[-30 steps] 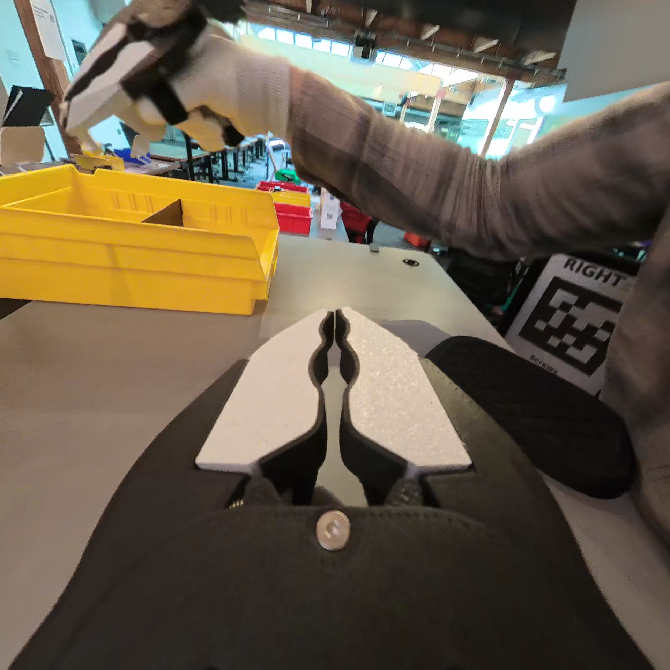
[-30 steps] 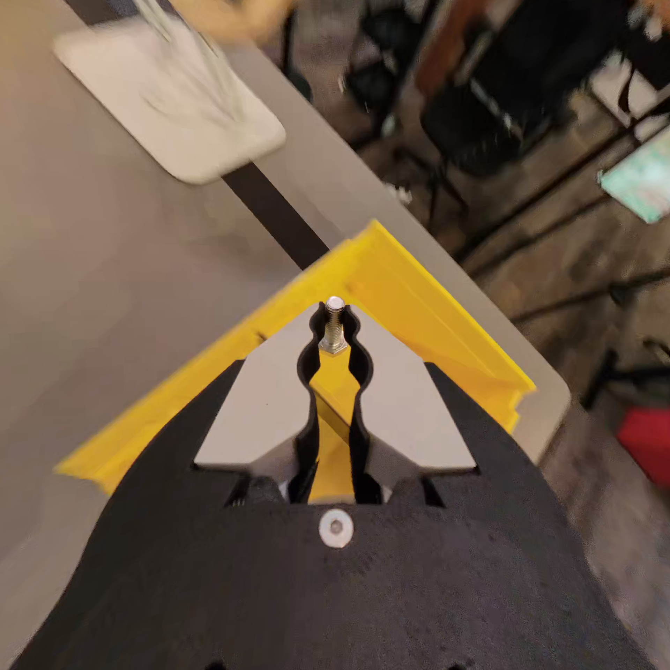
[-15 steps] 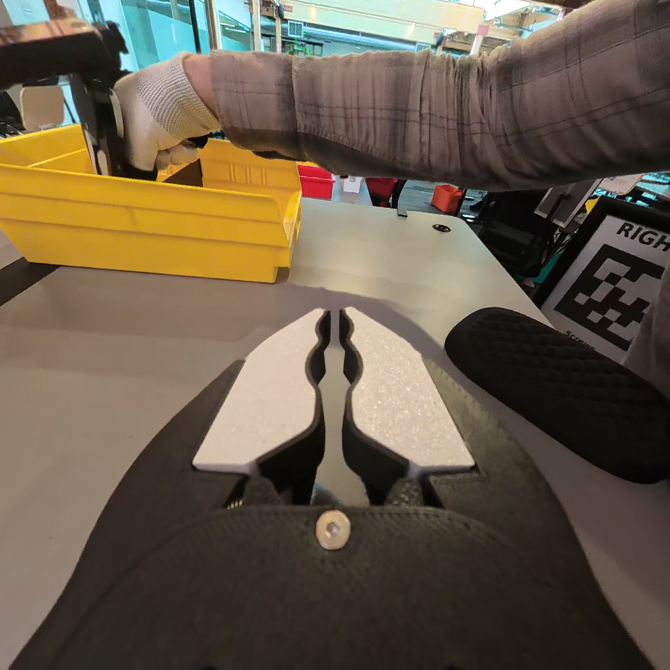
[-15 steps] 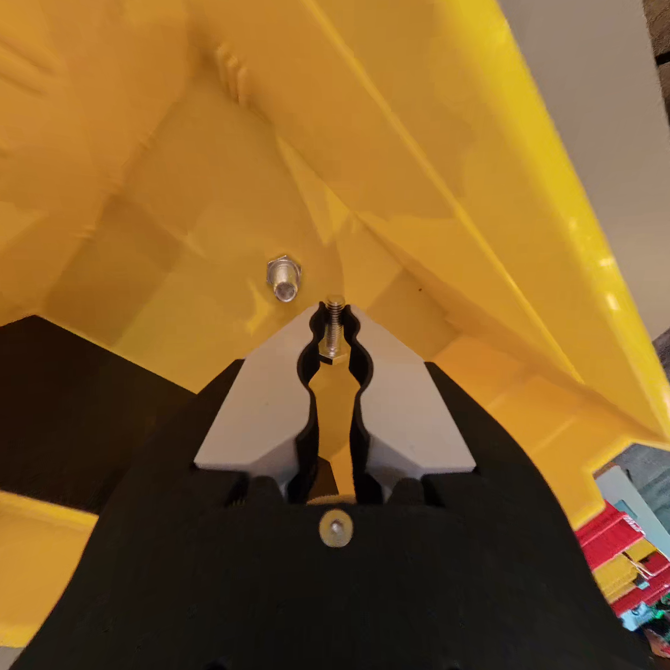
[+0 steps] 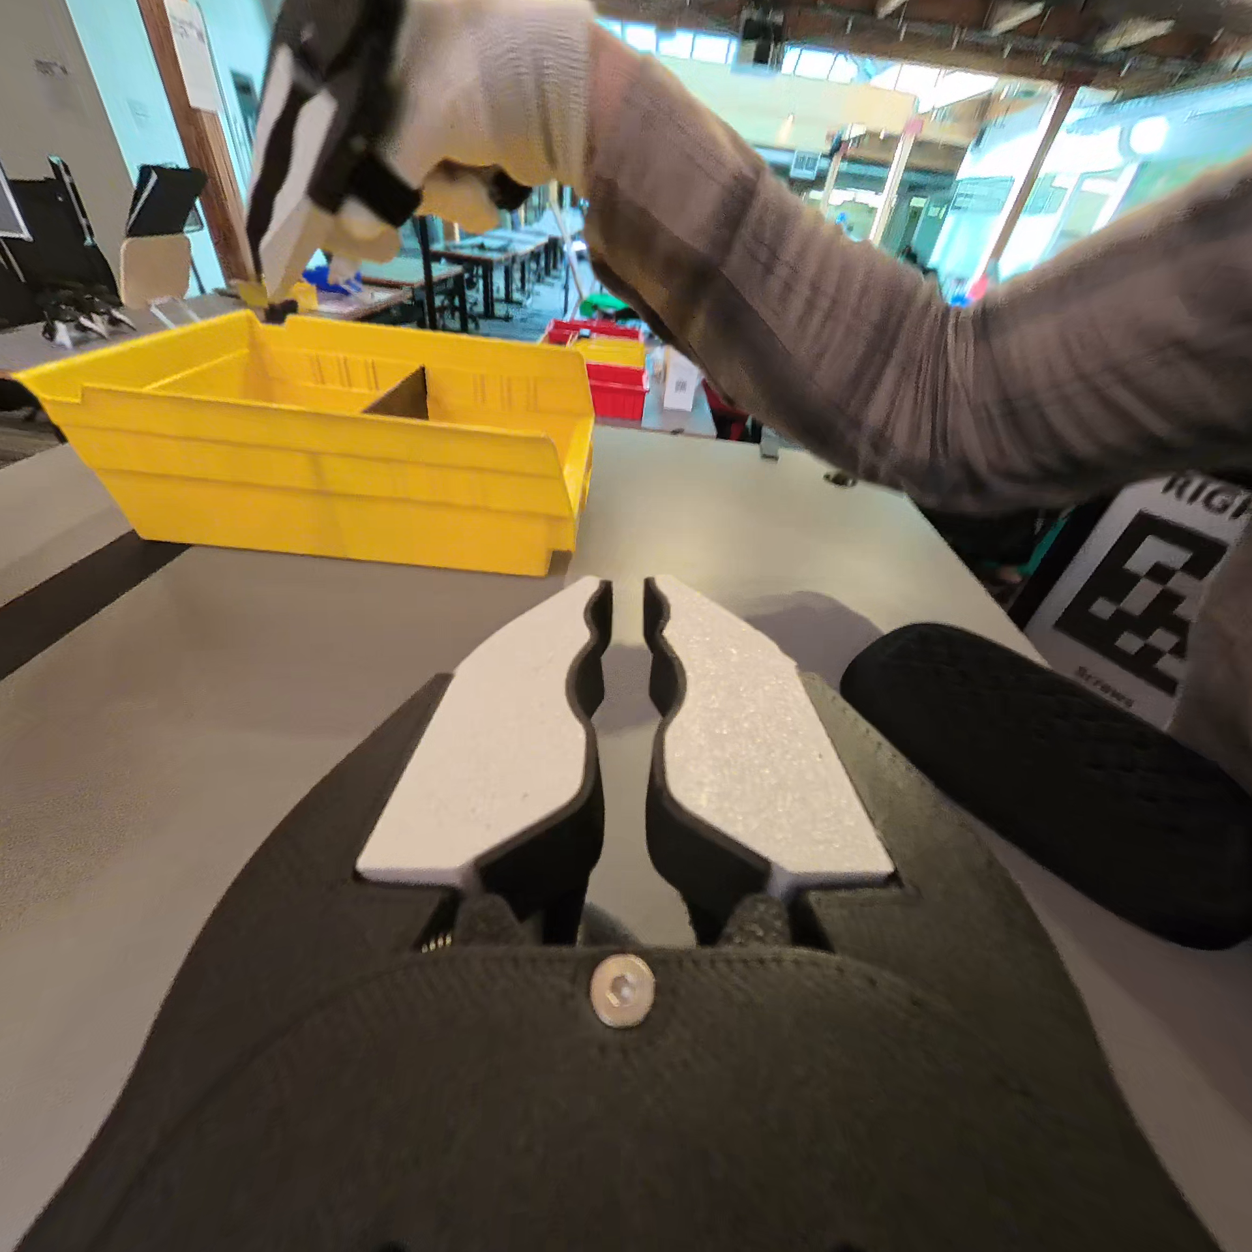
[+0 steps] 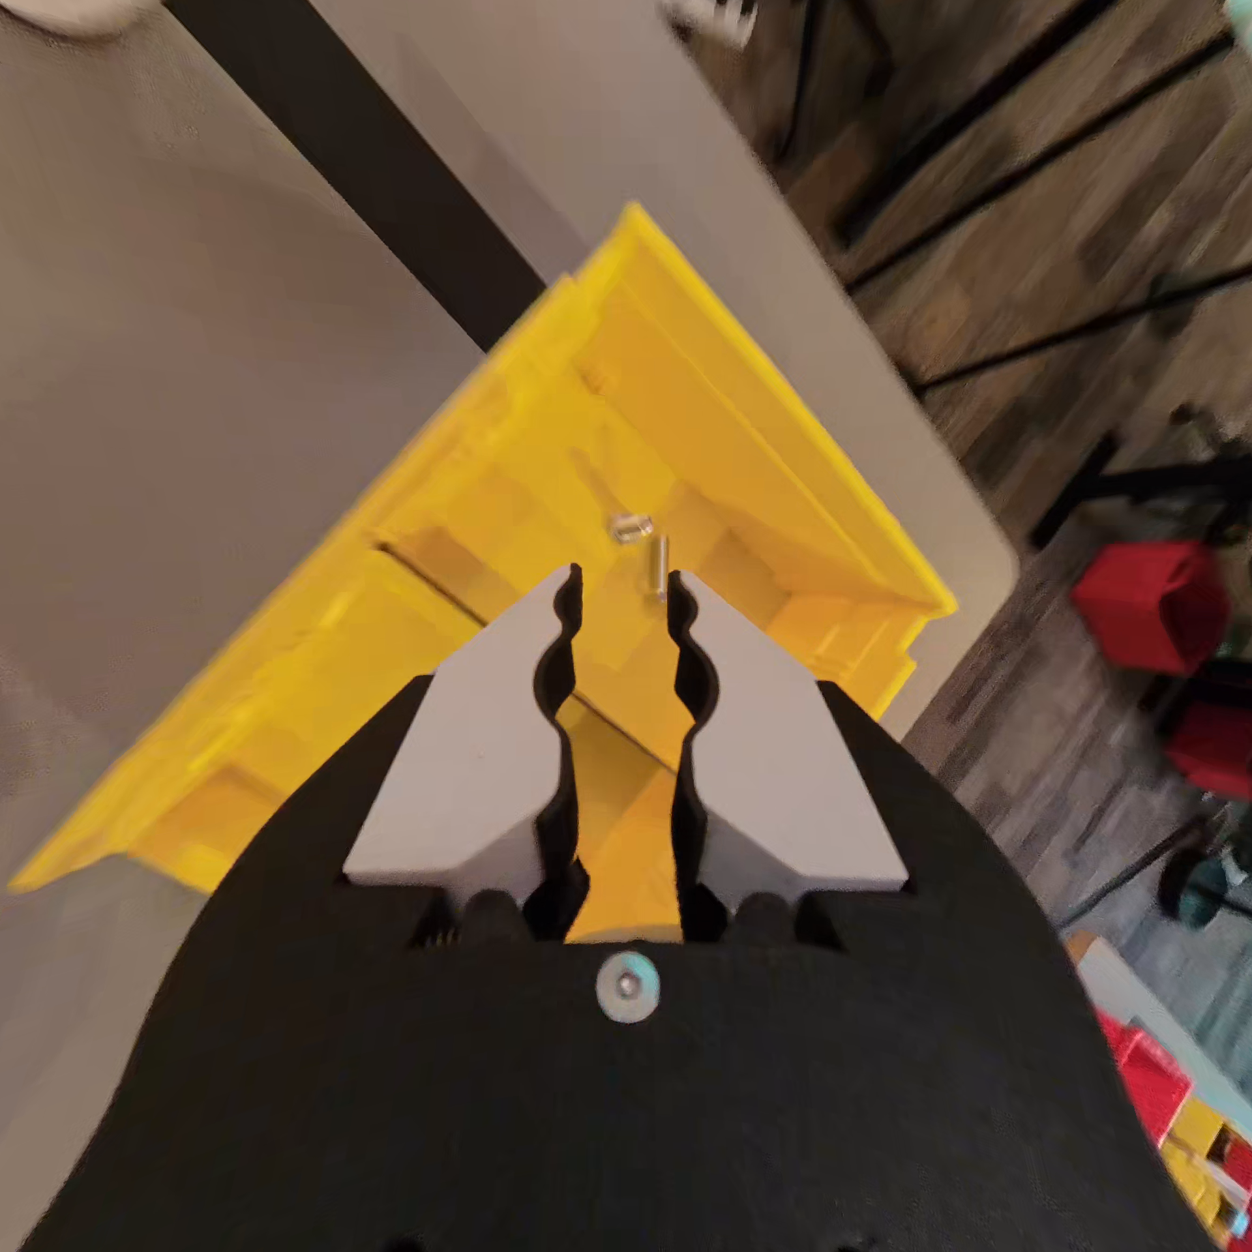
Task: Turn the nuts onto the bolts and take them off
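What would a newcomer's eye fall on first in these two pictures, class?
The bright yellow bin on the grey table stands out first, with the right gripper open above it. Inside lie a small bolt and a nut, side by side. Nearer, the left gripper hangs empty over the table.

The left gripper rests low over the grey counter, its white fingers slightly parted with nothing between them. Beyond it sits a yellow bin with a divider inside. A gloved hand on a plaid sleeve holds the right gripper above the bin's far rim. A black padded rest lies to the right, beside a black-and-white marker board.
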A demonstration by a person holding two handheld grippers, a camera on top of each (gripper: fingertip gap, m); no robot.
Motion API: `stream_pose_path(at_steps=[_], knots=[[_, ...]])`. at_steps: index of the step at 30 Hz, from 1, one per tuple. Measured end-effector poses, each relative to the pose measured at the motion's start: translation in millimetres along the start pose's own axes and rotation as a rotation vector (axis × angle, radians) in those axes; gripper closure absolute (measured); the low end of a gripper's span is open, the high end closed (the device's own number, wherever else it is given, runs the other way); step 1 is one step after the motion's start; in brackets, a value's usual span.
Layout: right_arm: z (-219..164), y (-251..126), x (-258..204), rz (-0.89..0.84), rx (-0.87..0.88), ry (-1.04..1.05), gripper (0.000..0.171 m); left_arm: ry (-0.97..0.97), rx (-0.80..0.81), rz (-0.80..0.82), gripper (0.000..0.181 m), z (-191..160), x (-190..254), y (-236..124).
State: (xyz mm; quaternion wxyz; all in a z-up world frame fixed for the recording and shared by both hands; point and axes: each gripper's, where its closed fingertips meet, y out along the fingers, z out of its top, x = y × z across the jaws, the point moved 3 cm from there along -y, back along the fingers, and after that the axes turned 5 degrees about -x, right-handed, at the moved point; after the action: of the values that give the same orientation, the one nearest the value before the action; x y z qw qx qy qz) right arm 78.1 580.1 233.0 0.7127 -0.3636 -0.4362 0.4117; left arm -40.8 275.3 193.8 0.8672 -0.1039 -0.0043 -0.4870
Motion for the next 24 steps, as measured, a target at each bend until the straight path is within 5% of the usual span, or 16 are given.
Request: stream_pose_path(at_steps=[5, 10, 18, 24], knots=[[68.6, -108.3, -92.9, 0.005, 0.387, -0.14, 0.15, 0.026, 0.053, 0.041, 0.168, 26.9, -8.7, -20.1], [122.2, -162.1, -177.9, 0.119, 0.682, -0.228, 0.149, 0.104, 0.105, 0.162, 0.164, 60.2, -19.0, -55.6], [140.0, -172.7, -206.6, 0.16, 0.833, -0.214, 0.149, 0.229, 0.1, 0.455, 0.155, 114.6, -37.5, -141.0], [136.8, -164.8, -200.5, 0.132, 0.817, -0.204, 0.149, 0.218, -0.111, 0.913, 0.165, 117.9, -76.8, -256.4]])
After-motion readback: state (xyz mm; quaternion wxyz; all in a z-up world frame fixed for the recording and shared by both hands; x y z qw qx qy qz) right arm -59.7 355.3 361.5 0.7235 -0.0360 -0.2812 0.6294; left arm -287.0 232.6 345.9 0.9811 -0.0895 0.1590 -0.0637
